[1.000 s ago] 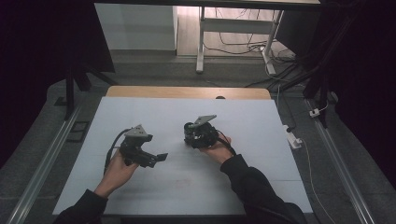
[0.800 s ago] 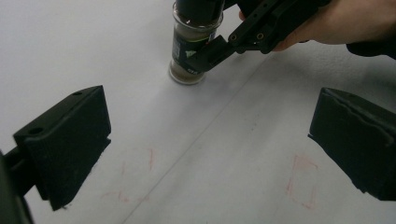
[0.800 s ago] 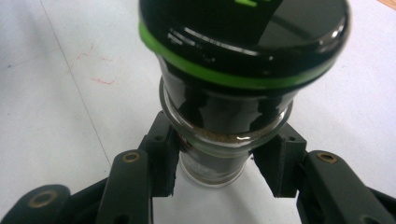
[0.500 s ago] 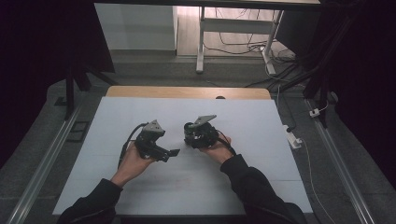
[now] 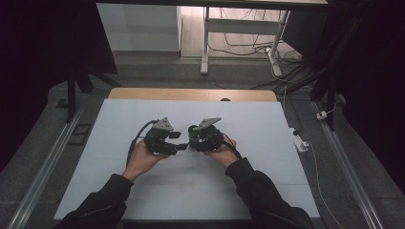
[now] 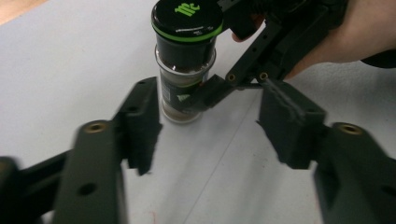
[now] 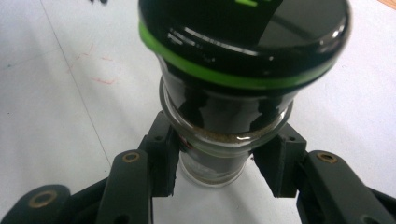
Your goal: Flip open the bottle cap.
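Observation:
A small glass jar (image 6: 187, 60) with a black lid and a green ring stands upright on the white table (image 5: 267, 124). My right gripper (image 7: 220, 154) is shut on the jar (image 7: 224, 116), its jaws clamping the glass body below the lid. My left gripper (image 6: 212, 121) is open just short of the jar, jaws spread wide and nothing between them. In the high view the left gripper (image 5: 177, 141) and the right gripper (image 5: 194, 137) sit tip to tip at the table's middle, each held in a hand.
A wooden strip (image 5: 191, 94) runs along the table's far edge. A white power strip (image 5: 300, 141) lies just off the right side, and metal rails (image 5: 43, 167) flank the table. Faint red marks (image 7: 100, 77) show on the surface.
My left gripper has moved right across the table, up to the right gripper and the jar. The right gripper has stayed put.

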Tool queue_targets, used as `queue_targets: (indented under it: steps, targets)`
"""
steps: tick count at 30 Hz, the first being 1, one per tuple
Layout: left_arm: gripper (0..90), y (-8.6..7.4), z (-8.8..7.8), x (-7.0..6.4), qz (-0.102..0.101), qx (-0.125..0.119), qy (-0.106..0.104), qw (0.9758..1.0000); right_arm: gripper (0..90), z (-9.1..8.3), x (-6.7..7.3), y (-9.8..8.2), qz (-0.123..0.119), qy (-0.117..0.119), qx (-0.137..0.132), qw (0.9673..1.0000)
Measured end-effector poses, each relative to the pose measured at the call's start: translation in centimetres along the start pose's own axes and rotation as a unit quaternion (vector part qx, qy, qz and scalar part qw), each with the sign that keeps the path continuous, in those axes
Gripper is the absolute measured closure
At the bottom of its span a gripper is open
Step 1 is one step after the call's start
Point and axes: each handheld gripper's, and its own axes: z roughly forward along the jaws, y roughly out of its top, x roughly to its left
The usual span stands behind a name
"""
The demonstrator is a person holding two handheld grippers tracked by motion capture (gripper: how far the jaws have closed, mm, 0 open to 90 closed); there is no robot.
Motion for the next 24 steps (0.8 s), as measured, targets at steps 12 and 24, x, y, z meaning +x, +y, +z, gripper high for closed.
queue_targets:
  steps: [12, 24]
  targets:
    - [88.5, 0.9, 1.2, 0.1, 0.003, 0.001, -0.016, 0.9999, 52.4, 0.0, 0.0, 0.0, 0.001, 0.000, 0.000, 1.0000]
    - [88.7, 1.7, 2.5, -0.2, 0.003, 0.004, -0.018, 0.9998, 52.4, 0.0, 0.0, 0.0, 0.002, 0.000, 0.001, 1.0000]
